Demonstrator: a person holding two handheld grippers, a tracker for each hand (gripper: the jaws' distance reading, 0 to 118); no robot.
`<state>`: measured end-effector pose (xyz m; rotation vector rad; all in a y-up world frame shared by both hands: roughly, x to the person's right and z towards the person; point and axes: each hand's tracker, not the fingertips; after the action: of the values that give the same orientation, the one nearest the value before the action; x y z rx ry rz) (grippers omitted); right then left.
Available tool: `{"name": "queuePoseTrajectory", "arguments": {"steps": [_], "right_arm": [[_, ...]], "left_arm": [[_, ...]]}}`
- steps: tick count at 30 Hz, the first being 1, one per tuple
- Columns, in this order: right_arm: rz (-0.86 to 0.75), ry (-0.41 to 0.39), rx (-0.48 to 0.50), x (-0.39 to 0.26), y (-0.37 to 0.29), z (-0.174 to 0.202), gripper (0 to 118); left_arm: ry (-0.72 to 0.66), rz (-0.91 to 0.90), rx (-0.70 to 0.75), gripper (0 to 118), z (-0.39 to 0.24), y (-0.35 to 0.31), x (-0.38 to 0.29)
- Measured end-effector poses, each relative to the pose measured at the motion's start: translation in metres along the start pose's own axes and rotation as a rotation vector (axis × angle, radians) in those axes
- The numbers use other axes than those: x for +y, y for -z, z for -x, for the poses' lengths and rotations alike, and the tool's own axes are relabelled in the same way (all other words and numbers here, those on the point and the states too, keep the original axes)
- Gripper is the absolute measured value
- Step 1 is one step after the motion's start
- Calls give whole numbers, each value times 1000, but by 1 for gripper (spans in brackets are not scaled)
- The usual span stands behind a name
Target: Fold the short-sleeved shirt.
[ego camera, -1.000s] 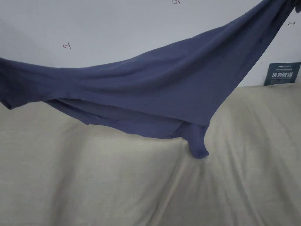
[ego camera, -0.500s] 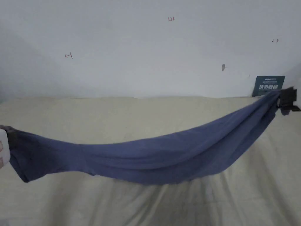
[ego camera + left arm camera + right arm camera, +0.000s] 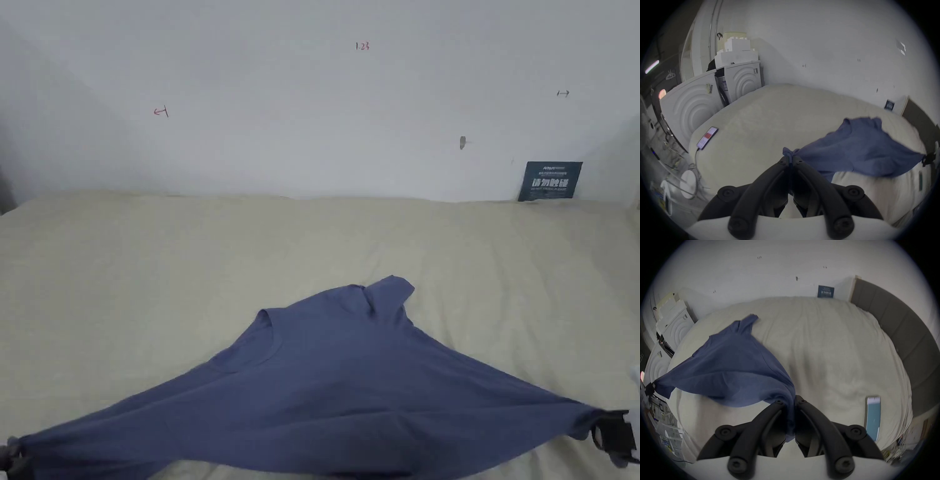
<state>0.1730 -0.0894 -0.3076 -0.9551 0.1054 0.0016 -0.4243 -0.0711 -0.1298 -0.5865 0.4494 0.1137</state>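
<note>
The left claw [image 3: 791, 160] is pinching one corner of the blue shirt [image 3: 350, 387], with both jaws pressed on the cloth. The right claw [image 3: 791, 402] is pinching another corner the same way. I think the cloth could slip out of either claw if the person pulls the two corners too far apart, because each claw holds just a small bunched bit. The part of the shirt close to the claws hangs in the air, so it could also land with a wrinkle if it drops too fast.

Between the two claws the shirt is stretched wide and a bit saggy. Beyond the claws it gets narrow and lies on the bed [image 3: 125, 262]. At its far tip one short sleeve [image 3: 390, 294] sticks up, folded over.
</note>
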Motion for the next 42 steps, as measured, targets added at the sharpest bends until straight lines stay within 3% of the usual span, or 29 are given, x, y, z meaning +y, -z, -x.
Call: {"name": "queuePoseTrajectory", "arguments": {"steps": [1,4,8,10,11,12,13,14,15,16,17,21,23,26,27,28,29,30,31,32,33,35,39,42], "right_arm": [[4,18,2,-12,-1,-2,12],[34,30,-1,-44,0,-8,12],[45,22,-19,-64,5,-13,12],[46,81,20,-70,8,-16,13],[49,92,19,-70,19,-24,16],[39,96,18,-72,20,-23,37],[30,85,12,-73,21,-22,67],[29,80,2,-73,21,-20,96],[24,79,1,-73,21,-18,115],[6,65,7,-74,17,-16,115],[-58,54,18,-73,9,-14,115],[-134,25,57,-67,-21,-2,115],[-163,-3,90,-65,-39,9,115],[-225,-49,125,-62,-63,23,111],[-256,-50,112,-61,-71,28,102],[-280,-36,126,-58,-78,31,88],[-283,-36,161,-54,-83,32,88],[-287,-35,158,-52,-88,34,80],[-294,-33,136,-51,-93,39,59],[-301,-52,102,-51,-92,41,28],[-313,-58,84,-53,-91,42,18],[-256,-89,133,-55,-86,40,16],[-233,-70,97,-66,-73,28,12],[-202,18,111,-71,-63,11,10]], "left_arm": [[8,28,40,2,1,-2,-10],[-85,65,-22,3,11,-10,-41],[-70,73,14,3,15,-6,-61],[-47,97,8,3,12,-3,-65],[-44,93,7,3,11,-3,-67],[-38,83,2,9,10,-2,-69],[-19,92,-11,22,8,1,-69],[10,140,-16,46,3,1,-68],[27,156,-15,86,0,2,-67],[30,147,-28,105,-3,-1,-66],[49,136,-59,107,-6,-6,-64],[77,60,-113,104,-29,-34,-40],[99,10,-155,94,-41,-49,-27],[98,-56,-212,27,-56,-70,-11],[98,-72,-201,9,-63,-75,-8],[109,-98,-196,7,-70,-80,-6],[126,-110,-181,7,-78,-84,-4],[127,-130,-151,6,-85,-87,-3],[128,-136,-158,3,-92,-89,-4],[115,-135,-195,1,-95,-91,-3],[85,-129,-230,0,-98,-92,-4],[100,-100,-240,0,-108,-95,-6],[256,-107,-239,0,-126,-100,-11],[172,-77,-265,0,-125,-95,-9]]}}
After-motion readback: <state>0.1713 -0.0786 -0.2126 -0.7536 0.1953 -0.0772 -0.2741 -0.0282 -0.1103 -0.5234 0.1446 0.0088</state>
